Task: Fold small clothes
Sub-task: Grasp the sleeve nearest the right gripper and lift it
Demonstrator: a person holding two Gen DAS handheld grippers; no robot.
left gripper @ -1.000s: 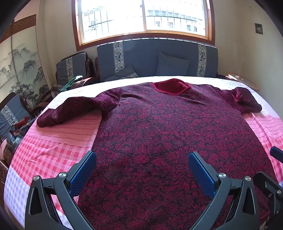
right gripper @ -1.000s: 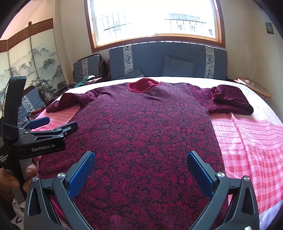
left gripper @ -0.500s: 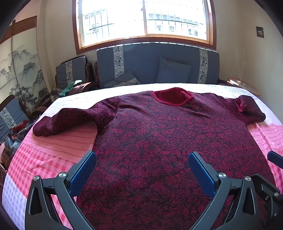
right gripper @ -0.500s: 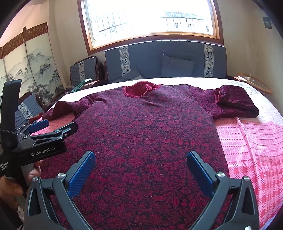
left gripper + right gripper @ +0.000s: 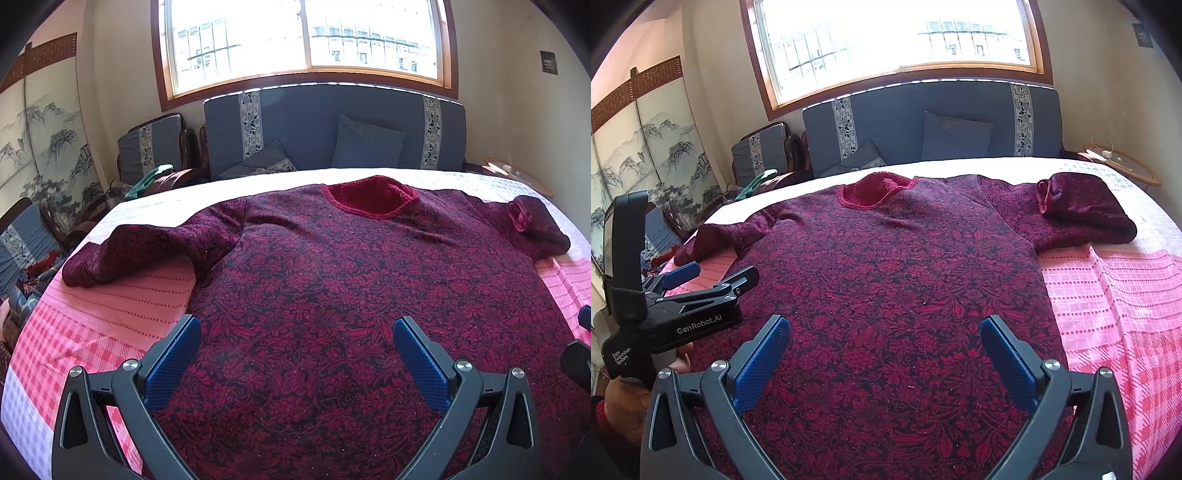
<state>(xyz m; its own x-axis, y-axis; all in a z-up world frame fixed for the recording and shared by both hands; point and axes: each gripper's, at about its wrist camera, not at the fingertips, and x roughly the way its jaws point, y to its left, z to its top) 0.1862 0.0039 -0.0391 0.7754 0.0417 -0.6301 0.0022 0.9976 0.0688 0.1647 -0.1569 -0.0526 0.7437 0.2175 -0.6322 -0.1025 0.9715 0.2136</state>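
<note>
step: getting ready, no fold made yet | sweater (image 5: 332,295): flat on bed (image 5: 110,314), sleeves out | left gripper (image 5: 297,354): wide apart, empty, above hem | right gripper (image 5: 886,354): wide apart, empty | next: probably grab a sleeve, fold in
</note>
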